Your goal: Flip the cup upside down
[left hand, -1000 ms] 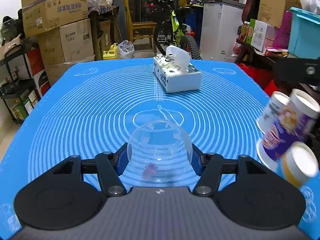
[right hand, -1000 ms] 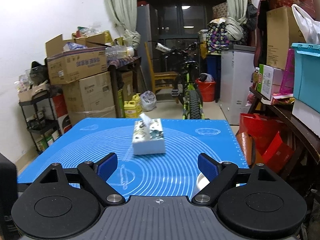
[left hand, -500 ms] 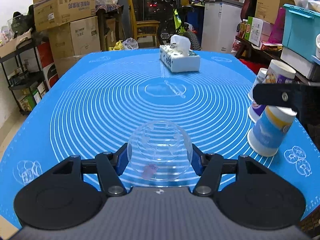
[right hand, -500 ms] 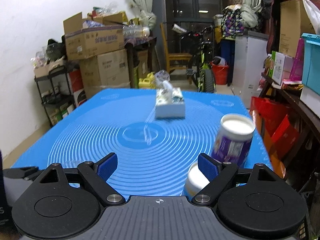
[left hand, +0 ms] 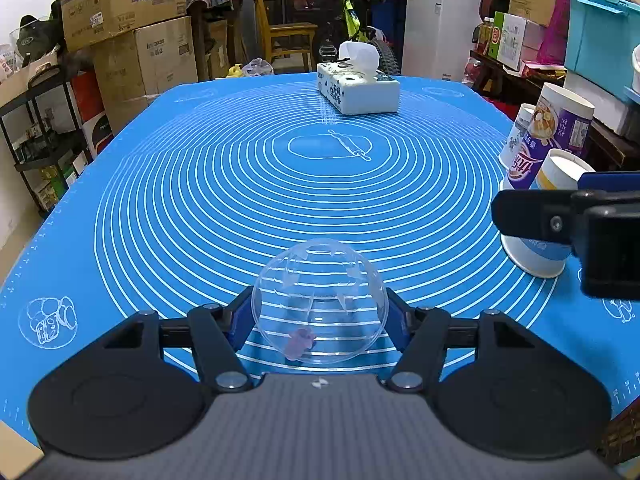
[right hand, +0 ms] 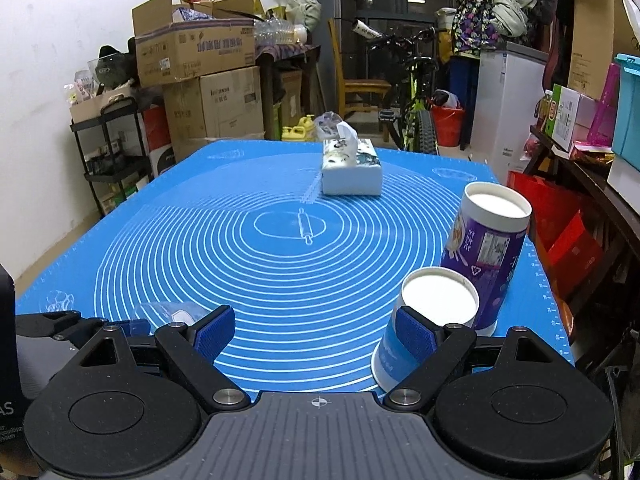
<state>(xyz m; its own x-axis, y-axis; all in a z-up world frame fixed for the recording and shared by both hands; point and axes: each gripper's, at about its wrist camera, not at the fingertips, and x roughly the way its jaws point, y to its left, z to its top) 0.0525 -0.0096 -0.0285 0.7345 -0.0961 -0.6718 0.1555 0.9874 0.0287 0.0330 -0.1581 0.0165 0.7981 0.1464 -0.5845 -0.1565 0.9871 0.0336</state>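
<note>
Clear cup (left hand: 320, 300) pinched in my left gripper (left hand: 320, 316), just above the blue mat (left hand: 200, 200).

It looks turned bottom-up, not yet set down; my right gripper (right hand: 316, 332) gapes empty beside inverted paper cups (right hand: 436, 312), tissue box (right hand: 350, 168) beyond.

White wall (right hand: 48, 20), stacked cardboard boxes (right hand: 200, 76), bicycle (right hand: 412, 92)

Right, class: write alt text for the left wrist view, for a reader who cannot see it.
The left gripper grips a clear plastic cup between its blue fingers, above a blue mat. Three paper cups stand at the right beside the right gripper's black finger, a tissue box at the far end.
</note>
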